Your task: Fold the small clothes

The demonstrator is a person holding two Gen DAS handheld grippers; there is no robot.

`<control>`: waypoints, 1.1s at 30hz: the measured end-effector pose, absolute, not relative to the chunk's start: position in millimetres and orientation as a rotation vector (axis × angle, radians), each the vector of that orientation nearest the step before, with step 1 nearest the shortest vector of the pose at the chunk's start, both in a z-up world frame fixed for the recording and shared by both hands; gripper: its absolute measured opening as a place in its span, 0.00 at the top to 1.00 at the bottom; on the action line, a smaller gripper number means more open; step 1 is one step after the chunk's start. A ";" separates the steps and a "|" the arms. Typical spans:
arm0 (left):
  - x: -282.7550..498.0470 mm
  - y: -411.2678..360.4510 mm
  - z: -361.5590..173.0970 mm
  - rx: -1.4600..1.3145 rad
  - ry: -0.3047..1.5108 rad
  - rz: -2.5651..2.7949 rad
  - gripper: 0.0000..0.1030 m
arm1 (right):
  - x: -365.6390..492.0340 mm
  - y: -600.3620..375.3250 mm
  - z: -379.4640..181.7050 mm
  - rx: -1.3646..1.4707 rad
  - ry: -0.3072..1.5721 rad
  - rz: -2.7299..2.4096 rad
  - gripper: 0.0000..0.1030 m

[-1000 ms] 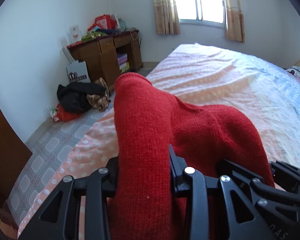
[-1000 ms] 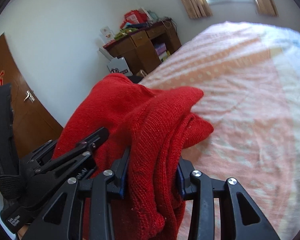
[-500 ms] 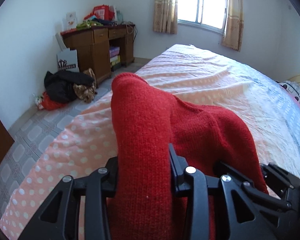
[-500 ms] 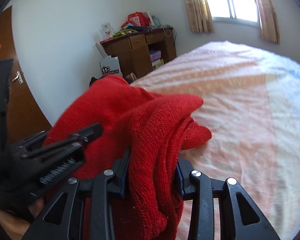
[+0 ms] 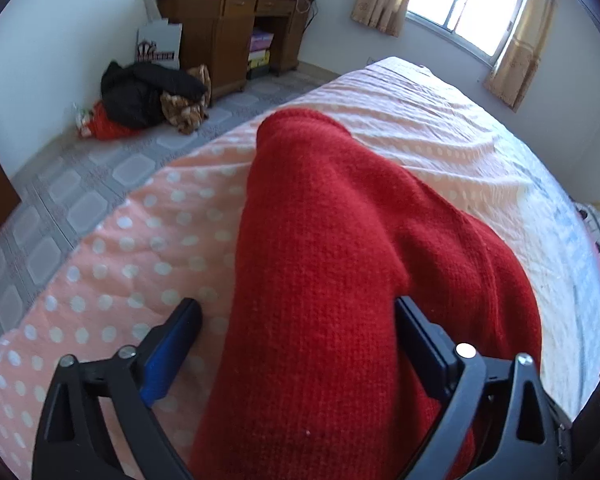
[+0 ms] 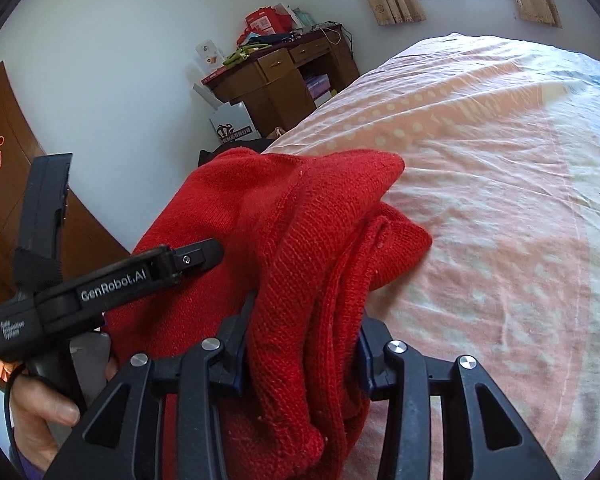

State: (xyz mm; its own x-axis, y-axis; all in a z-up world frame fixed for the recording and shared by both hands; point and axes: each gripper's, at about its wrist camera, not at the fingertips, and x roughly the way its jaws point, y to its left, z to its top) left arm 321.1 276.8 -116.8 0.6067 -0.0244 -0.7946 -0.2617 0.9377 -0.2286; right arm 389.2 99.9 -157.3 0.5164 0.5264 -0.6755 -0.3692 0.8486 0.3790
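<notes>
The bed point(image 5: 440, 148) filled most of both views, its pink dotted sheet point(image 6: 500, 168) wrinkled and running up toward the window point(image 5: 480, 4). Beyond its edge we saw the grey tiled floor point(image 5: 80, 184), a wooden desk point(image 5: 228, 28) against the wall with clutter on top, and a dark pile of clothes point(image 5: 148, 92) beside it.

The red sweater point(image 5: 332, 280) lay bunched over the near part of the bed, close to its floor-side edge, with one fold rising toward the desk.

Our left tool point(image 5: 296, 344) stood open around the sweater: its blue-padded left finger was clear of the knit, with sheet showing in the gap, while the right finger sat against the cloth. In the right view this tool point(image 6: 196, 258) showed from the side, resting on the sweater point(image 6: 284, 240), with a hand point(image 6: 40, 412) on its grip.

Our right tool point(image 6: 300, 344) was clamped on a thick gathered fold of the sweater, both fingers pressed into the knit, the loose end hanging below them.
</notes>
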 end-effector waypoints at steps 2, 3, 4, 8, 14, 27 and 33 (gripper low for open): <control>320.3 275.3 -117.0 -0.330 0.910 0.141 0.01 | 394.5 96.6 -157.2 0.229 0.911 0.551 0.46; 320.6 275.0 -116.3 -0.325 0.906 0.142 0.01 | 395.8 93.1 -154.9 0.235 0.926 0.547 0.43; 320.0 274.6 -115.9 -0.319 0.900 0.142 0.01 | 395.8 88.8 -150.3 0.241 0.922 0.547 0.40; 321.5 275.8 -115.9 -0.319 0.889 0.139 0.01 | 404.2 68.8 -127.5 0.297 0.845 0.511 0.29; 325.4 275.6 -115.9 -0.307 0.897 0.139 0.02 | 449.8 90.0 -143.4 0.229 0.974 0.507 0.68; 334.8 275.7 -118.5 -0.303 0.925 0.172 0.00 | 493.0 125.5 -158.5 0.101 1.006 0.448 0.73; 329.1 277.0 -119.1 -0.307 0.907 0.144 0.00 | 454.2 89.1 -142.0 0.223 0.948 0.498 0.70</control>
